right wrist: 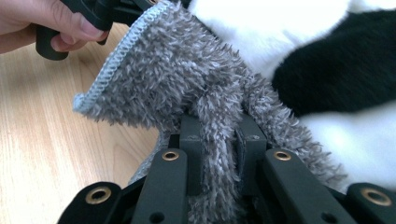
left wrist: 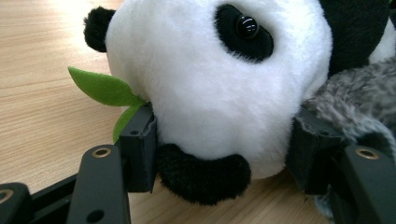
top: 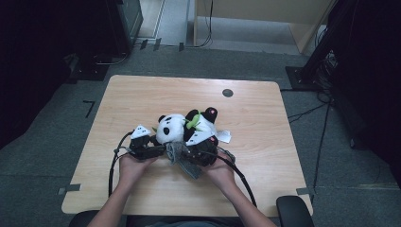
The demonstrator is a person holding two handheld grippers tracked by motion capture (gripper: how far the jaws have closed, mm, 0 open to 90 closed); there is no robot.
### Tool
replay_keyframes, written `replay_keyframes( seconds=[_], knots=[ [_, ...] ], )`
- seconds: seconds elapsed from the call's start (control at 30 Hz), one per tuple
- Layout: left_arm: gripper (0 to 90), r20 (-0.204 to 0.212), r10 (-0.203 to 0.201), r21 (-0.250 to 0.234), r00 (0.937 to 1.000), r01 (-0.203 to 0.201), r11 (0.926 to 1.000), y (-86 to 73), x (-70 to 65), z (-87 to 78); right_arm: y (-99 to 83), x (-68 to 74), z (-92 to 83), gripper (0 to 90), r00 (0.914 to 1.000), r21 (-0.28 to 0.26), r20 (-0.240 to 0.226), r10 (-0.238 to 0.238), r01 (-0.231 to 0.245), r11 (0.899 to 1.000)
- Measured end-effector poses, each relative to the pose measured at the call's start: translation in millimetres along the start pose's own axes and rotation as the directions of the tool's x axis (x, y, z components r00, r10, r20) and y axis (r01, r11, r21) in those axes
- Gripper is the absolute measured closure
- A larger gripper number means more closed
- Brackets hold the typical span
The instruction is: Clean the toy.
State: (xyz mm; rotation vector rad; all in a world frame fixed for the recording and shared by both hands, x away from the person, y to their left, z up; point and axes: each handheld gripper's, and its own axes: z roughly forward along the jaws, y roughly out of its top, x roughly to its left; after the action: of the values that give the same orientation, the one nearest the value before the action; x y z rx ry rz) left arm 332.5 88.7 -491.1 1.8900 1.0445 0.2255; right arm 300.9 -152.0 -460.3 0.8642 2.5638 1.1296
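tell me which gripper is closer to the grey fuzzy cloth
Right. The right gripper is pinched shut on a fold of the grey cloth. The left gripper clamps the panda's head, with the cloth just beside its jaw.

A: Table (top: 142,94) far edge and both far corners free; small dark disc (top: 227,92) sits near the far right corner.
B: Centre blocked: panda plush (top: 172,127), grey cloth (top: 182,156) toward near edge.

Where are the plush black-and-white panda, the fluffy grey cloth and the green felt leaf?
plush black-and-white panda (left wrist: 210,93), left gripper view, on its white face.
fluffy grey cloth (right wrist: 187,74), right gripper view, on the pile near its stitched edge.
green felt leaf (left wrist: 100,87), left gripper view, on the blade.
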Motion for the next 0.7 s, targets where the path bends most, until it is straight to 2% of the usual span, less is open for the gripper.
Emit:
replay_keyframes(
  seconds=[0.33,0.7],
  knots=[
    [36.4,0.008,0.001,0.006,1.0,-0.001,1.0,0.2,1.3,-0.3,-22.3,-2.0,-25.1,77.9,0.9988,-0.03,0.036,0.033,-0.032,0.999],
    [35.8,0.02,0.003,0.009,0.9998,-0.003,1.0,0.7,3.1,-0.1,-51.1,-16.6,-59.5,77.7,0.9934,-0.045,0.075,0.087,-0.084,0.995]
  ],
)
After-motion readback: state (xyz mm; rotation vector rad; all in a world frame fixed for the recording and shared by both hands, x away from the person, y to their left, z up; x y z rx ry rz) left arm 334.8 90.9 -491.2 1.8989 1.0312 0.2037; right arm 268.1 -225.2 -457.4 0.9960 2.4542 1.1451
